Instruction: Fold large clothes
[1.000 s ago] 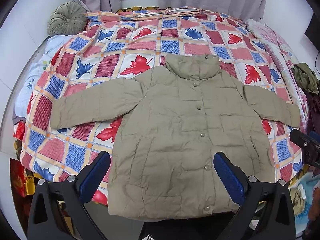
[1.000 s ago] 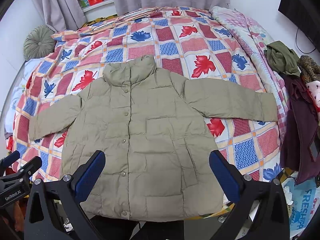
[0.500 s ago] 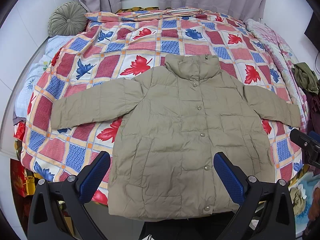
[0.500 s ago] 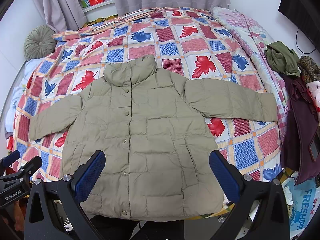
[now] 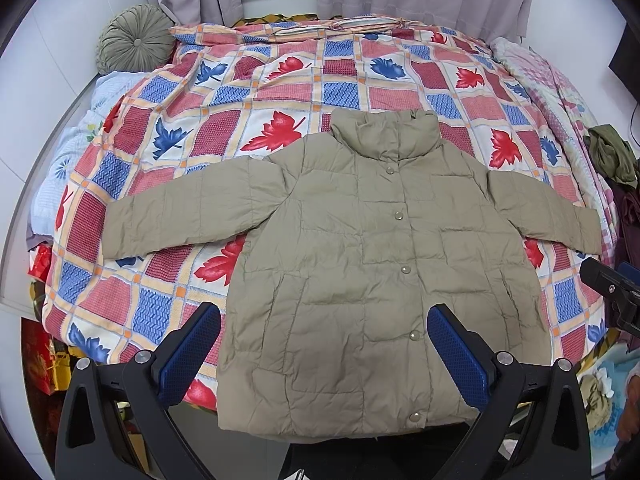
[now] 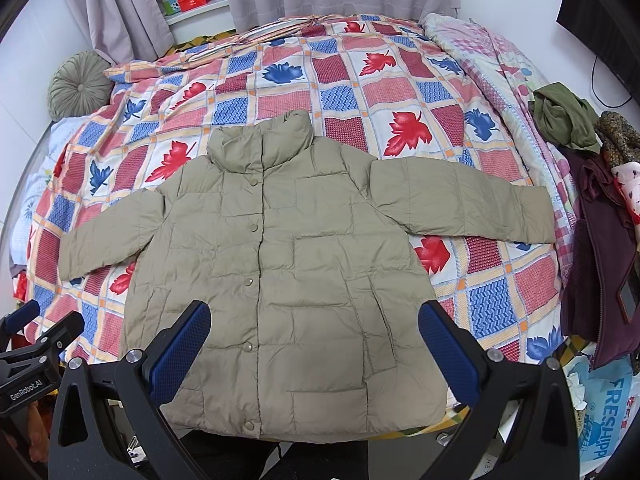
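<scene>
Hovering wide apart, both sets of jaws, and gripping nothing. Left gripper (image 5: 323, 354) held above the near hem, blue pads (image 5: 188, 354) clear of the cloth; right gripper (image 6: 314, 354) likewise spread, with nothing between its pads (image 6: 448, 354), over the lower front of the puffer jacket (image 5: 368, 280).

Spread flat on the bed (image 5: 280, 92), front up and snapped shut, collar toward the far side, hem at the near edge and hanging slightly over it. Both sleeves out to the sides, left sleeve (image 5: 188, 212) and right sleeve (image 6: 468, 204) lying on the leaf-patterned quilt. No fold made yet, judging by the layout.

Likely trouble from here: slick, puffy fabric slipping out of a shallow pinch, or a bite catching only the top layer so the front lifts without the back (a lopsided fold follows). Also a risk of the overhanging hem sliding off the bed if tugged toward the near side. Pile of clothes (image 6: 568, 120) at the right edge close to the cuff, so a wide sleeve swing could snag it.
</scene>
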The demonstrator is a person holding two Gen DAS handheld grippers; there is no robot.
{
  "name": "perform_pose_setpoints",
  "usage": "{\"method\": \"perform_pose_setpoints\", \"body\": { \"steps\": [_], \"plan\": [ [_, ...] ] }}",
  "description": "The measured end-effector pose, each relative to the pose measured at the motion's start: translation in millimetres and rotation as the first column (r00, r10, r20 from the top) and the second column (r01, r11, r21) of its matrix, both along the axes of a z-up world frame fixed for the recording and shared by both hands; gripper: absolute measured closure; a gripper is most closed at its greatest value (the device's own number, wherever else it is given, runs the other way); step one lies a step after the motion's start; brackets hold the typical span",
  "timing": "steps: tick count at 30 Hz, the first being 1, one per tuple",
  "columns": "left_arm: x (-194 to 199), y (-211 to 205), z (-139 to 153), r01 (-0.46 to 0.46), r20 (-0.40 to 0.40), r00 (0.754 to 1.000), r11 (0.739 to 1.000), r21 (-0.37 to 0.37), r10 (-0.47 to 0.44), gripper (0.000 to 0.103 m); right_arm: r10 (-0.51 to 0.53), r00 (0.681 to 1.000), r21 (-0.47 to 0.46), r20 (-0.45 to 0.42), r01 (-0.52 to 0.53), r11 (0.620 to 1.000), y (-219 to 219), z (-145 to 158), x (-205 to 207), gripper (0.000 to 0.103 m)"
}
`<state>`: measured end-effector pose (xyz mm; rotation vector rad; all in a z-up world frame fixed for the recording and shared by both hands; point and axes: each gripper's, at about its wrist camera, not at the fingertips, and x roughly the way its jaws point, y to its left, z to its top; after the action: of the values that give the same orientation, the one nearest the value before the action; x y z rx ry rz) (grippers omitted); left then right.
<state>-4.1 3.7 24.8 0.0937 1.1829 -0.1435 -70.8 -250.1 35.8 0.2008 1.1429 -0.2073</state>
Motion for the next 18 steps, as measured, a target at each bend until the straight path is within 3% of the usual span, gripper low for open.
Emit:
{"method": "perform_pose_setpoints", "body": {
  "steps": [18],
  "plan": [
    [-0.7, -0.8, -0.2, 0.0, 0.001, 1.0, 1.0, 0.0, 0.0, 0.0, -0.001, 1.0, 0.0, 0.001, 0.001, 1.0, 0.2, -1.2, 0.0, 0.0]
  ]
}}
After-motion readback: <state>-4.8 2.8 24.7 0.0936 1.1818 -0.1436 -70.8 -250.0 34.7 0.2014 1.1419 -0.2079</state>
